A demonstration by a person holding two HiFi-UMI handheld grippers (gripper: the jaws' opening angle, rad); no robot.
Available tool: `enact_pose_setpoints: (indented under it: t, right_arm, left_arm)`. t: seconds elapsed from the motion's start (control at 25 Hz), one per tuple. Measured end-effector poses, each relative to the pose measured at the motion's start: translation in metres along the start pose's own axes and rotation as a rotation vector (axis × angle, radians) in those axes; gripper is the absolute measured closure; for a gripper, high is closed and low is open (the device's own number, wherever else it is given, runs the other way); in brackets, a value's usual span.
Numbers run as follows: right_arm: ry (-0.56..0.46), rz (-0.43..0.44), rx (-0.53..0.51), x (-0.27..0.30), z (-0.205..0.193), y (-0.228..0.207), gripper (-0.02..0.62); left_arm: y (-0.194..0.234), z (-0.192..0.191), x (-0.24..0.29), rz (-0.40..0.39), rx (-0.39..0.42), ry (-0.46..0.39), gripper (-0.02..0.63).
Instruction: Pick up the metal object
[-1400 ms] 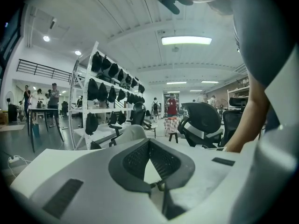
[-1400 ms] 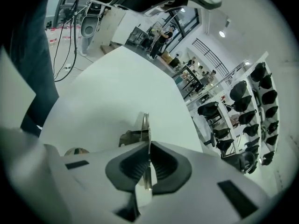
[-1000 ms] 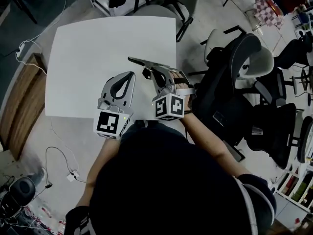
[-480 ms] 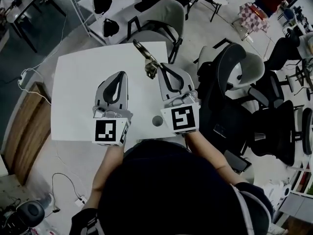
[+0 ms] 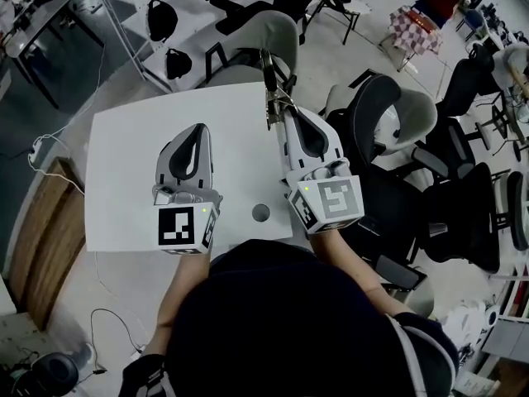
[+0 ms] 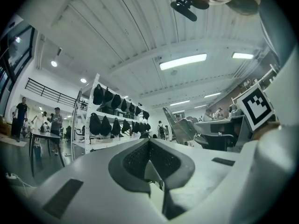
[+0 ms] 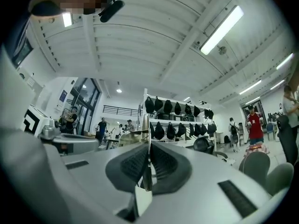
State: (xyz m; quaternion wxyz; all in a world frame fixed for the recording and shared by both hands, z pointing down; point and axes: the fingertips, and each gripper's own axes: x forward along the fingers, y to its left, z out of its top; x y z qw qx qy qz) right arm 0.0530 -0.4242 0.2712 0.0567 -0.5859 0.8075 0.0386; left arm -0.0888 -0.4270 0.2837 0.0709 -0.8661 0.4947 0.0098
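Observation:
A long thin metal object [image 5: 269, 79] with a hinged, tong-like shape is clamped in my right gripper [image 5: 283, 112] and sticks out past the far edge of the white table [image 5: 124, 147]. It hangs in the air over the table's right side. In the right gripper view the metal object [image 7: 145, 125] stands edge-on between the shut dark pads [image 7: 164, 164]. My left gripper [image 5: 201, 129] hovers over the table's middle, jaws together with nothing between them. The left gripper view shows the same left gripper [image 6: 149, 143], closed and pointing level across the room.
A small grey round thing [image 5: 260, 213] lies on the table near its front edge. A grey chair [image 5: 260, 35] stands just beyond the table; several office chairs [image 5: 397, 114] crowd the right side. A rack with black bags [image 5: 169, 60] stands behind.
My right gripper has risen off the table with the metal object and swung it to point away from me. The small round thing has come into view. The left gripper barely moved.

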Motion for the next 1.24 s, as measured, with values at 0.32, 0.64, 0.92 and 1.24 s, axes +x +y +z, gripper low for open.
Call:
enact_pose_setpoints:
  t: [0.32,0.64,0.92,1.24]
  right_arm:
    - [0.003,-0.013,0.012,-0.005,-0.008,-0.006,0.568]
    - [-0.005,-0.017,0.026,-0.002,-0.011,-0.009,0.567]
    - [-0.006,-0.009,0.036,-0.001,-0.011,-0.009,0.567]
    - [-0.006,-0.004,0.049,-0.007,-0.010,-0.014,0.566]
  left_arm:
    - [-0.008,-0.002,0.003,-0.015,0.008,0.008,0.583]
    - [-0.006,-0.005,0.005,-0.019,0.008,0.012,0.583]
    - [-0.007,-0.004,0.005,-0.017,0.010,0.012,0.583]
    - [-0.013,-0.002,0.004,-0.011,0.010,0.012,0.583]
